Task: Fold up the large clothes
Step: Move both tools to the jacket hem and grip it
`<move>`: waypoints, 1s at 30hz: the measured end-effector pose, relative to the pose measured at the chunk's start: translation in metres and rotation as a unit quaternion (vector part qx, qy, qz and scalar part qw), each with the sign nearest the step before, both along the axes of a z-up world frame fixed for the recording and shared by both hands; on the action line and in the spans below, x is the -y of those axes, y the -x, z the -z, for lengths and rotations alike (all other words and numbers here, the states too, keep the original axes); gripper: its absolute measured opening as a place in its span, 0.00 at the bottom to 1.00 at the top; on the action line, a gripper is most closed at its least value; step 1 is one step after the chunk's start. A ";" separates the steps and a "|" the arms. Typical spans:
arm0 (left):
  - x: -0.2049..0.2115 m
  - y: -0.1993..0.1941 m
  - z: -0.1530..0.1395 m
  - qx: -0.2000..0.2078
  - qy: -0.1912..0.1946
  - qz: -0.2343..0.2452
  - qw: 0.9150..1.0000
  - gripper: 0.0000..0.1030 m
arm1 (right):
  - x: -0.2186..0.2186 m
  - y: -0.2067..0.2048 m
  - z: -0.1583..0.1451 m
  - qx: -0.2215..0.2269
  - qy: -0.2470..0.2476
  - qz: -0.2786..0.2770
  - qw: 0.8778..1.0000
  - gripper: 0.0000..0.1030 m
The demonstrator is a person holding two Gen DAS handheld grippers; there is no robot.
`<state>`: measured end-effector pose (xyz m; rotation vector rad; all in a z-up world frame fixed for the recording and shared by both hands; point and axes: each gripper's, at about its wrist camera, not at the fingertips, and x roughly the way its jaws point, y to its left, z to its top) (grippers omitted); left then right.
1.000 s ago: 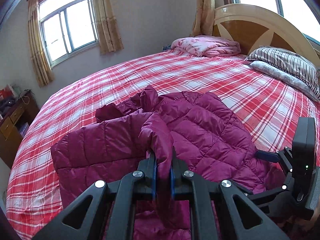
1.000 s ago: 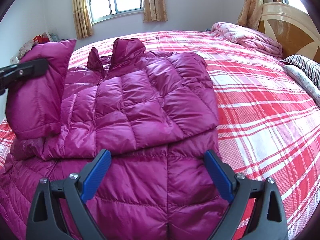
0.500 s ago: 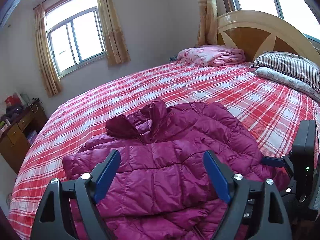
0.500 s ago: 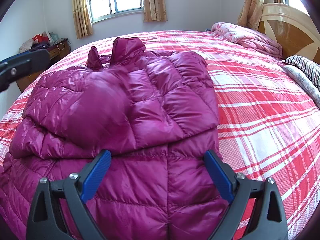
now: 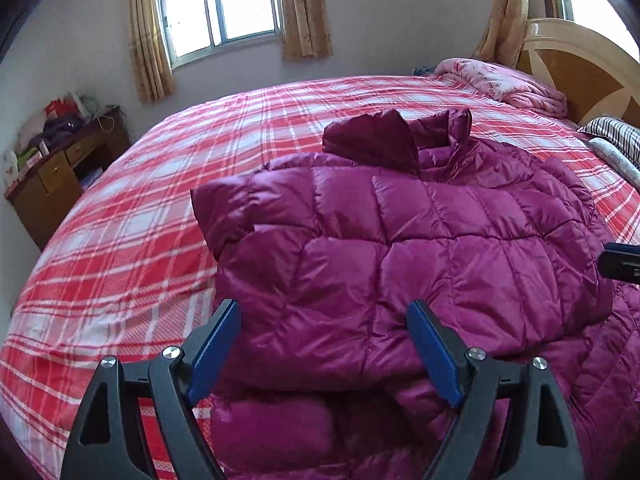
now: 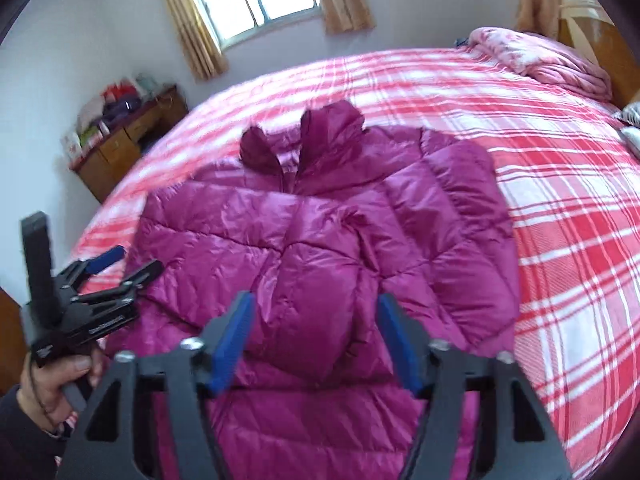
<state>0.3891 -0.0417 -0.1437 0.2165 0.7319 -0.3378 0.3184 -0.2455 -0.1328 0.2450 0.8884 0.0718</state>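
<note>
A magenta quilted down jacket [image 5: 420, 240] lies on the red plaid bed [image 5: 132, 248], both sleeves folded across its front, collar [image 5: 384, 140] at the far end. My left gripper [image 5: 324, 348] is open and empty, just above the jacket's near left edge. My right gripper [image 6: 316, 340] is open and empty over the jacket [image 6: 320, 248] near its middle. The left gripper also shows in the right wrist view [image 6: 120, 268], held by a hand at the jacket's left side.
A folded pink quilt [image 5: 500, 80] and striped pillows [image 5: 616, 140] lie by the wooden headboard [image 5: 580, 64]. A wooden desk [image 5: 60, 172] with clutter stands left of the bed. Curtained windows are behind.
The left gripper let go of the sleeve, which now lies folded over the jacket front, and drew back to the left edge. The right gripper rose and moved back.
</note>
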 end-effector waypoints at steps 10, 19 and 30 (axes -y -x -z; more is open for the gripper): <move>-0.024 -0.001 -0.055 0.016 0.090 0.003 0.996 0.83 | -0.003 0.020 0.012 -0.035 0.042 0.004 0.999 0.31; 0.007 -0.046 -0.032 -0.019 0.092 -0.005 0.996 0.83 | -0.019 -0.005 -0.029 0.047 0.020 0.022 0.998 0.55; 0.003 -0.068 0.023 -0.078 0.082 -0.030 0.993 0.87 | -0.033 -0.031 0.029 0.017 0.078 0.021 0.997 0.56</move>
